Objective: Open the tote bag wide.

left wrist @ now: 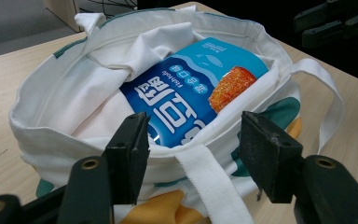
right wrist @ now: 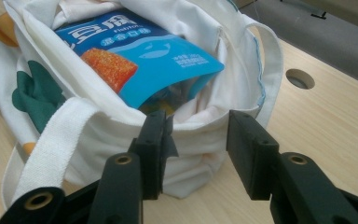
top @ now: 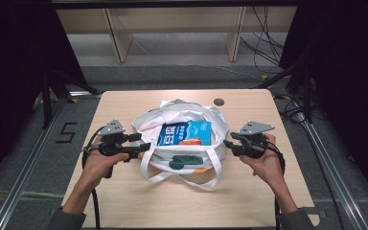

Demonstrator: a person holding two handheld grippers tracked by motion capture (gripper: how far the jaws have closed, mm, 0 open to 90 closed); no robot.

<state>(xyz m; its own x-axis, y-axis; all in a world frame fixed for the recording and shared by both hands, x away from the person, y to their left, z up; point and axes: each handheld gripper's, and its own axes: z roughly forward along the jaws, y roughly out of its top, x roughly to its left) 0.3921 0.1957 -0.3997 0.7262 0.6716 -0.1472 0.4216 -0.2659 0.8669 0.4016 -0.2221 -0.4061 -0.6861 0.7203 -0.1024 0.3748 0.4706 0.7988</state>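
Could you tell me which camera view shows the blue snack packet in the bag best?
The left gripper view: the blue snack packet lies face-up, nearly whole. The right gripper view shows it partly cut off; the high view shows it small inside the tote bag.

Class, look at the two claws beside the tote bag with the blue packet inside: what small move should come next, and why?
Probably close each claw on the bag's rim. The left claw and right claw both stand open, one at each side of the bag, with the rim lying between the jaws. The packet already sits inside, so gripping both sides looks like the likely step.
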